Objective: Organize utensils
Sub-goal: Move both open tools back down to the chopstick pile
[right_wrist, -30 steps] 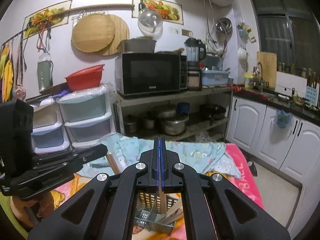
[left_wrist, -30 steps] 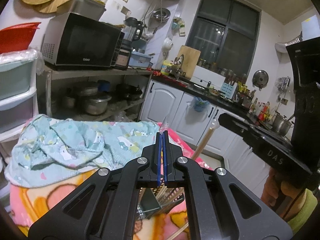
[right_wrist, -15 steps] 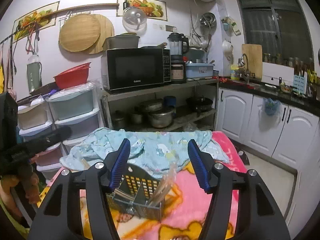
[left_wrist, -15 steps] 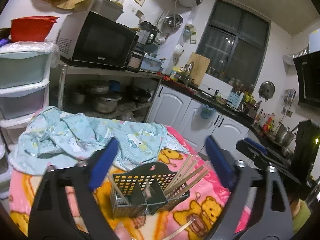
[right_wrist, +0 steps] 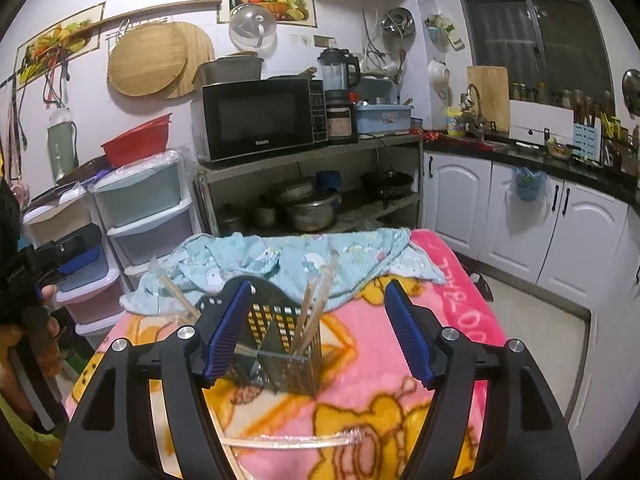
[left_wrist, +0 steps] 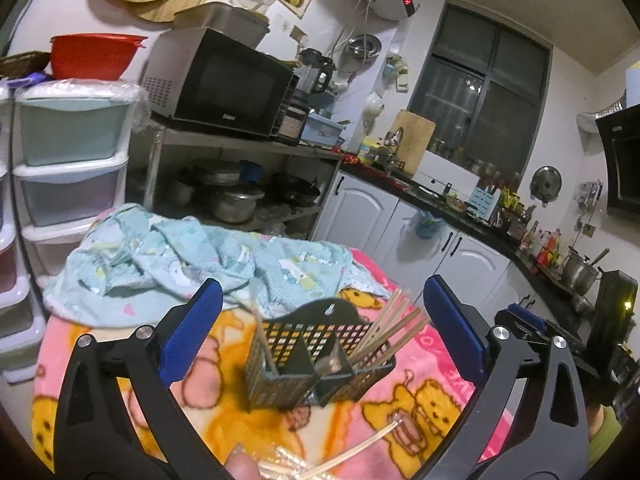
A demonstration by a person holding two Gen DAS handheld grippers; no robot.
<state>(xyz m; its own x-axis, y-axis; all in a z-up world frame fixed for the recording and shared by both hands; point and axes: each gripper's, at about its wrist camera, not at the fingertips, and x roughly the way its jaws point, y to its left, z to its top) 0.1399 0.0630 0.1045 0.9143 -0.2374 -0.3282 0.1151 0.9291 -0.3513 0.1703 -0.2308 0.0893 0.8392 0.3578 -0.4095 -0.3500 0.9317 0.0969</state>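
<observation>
while both grippers hang spread wide and hold nothing, the left gripper [left_wrist: 320,312] and right gripper [right_wrist: 318,330] frame the black basket [left_wrist: 316,360] on the pink blanket [right_wrist: 400,344]. chopsticks [left_wrist: 394,330] lean in it (one wrapped pair [right_wrist: 292,443] lies loose in front).

The caddy [right_wrist: 280,344] is partly hidden in the right view by the right gripper's [right_wrist: 318,334] left finger [right_wrist: 226,330], which covers its left compartment, so where the lone chopstick [right_wrist: 180,298] stands cannot be told. In the left view the wrapped chopsticks [left_wrist: 340,456] on the blanket [left_wrist: 424,408] run off the bottom edge, and a blurred fingertip [left_wrist: 244,466] there is cut off too. The small thing in the caddy's middle compartment [left_wrist: 332,364] is too blurred to name.
</observation>
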